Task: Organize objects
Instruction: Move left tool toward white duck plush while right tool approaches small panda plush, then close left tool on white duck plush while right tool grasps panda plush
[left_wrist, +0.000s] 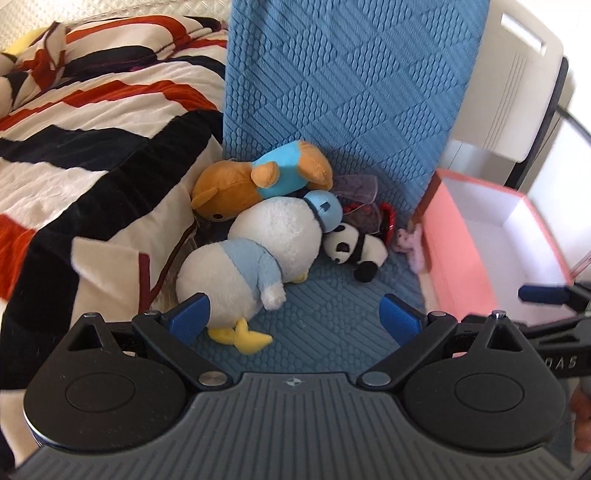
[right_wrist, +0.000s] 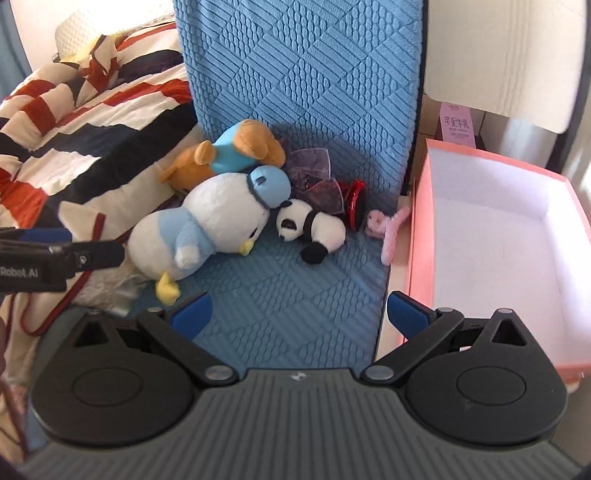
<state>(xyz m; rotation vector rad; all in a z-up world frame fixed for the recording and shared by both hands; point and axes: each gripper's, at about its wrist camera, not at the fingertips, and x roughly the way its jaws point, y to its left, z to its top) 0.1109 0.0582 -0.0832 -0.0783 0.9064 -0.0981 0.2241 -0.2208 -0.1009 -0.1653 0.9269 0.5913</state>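
A pile of toys lies on a blue textured mat (left_wrist: 325, 317) (right_wrist: 295, 295): a white duck plush in light blue (left_wrist: 240, 266) (right_wrist: 199, 225), a brown bear plush in a blue shirt (left_wrist: 258, 177) (right_wrist: 229, 151), a small panda plush (left_wrist: 354, 247) (right_wrist: 314, 229), a red object (left_wrist: 386, 218) (right_wrist: 354, 203) and a pink hair clip (left_wrist: 410, 243) (right_wrist: 388, 229). My left gripper (left_wrist: 295, 317) is open and empty just in front of the duck. My right gripper (right_wrist: 299, 314) is open and empty over the mat. An open pink box (left_wrist: 480, 251) (right_wrist: 480, 236) stands to the right, empty.
A striped red, black and cream blanket (left_wrist: 92, 129) (right_wrist: 74, 122) lies left of the mat. The mat's back part stands upright behind the toys. A white appliance (left_wrist: 517, 74) stands behind the box. The left gripper's finger (right_wrist: 55, 251) shows at the right wrist view's left edge.
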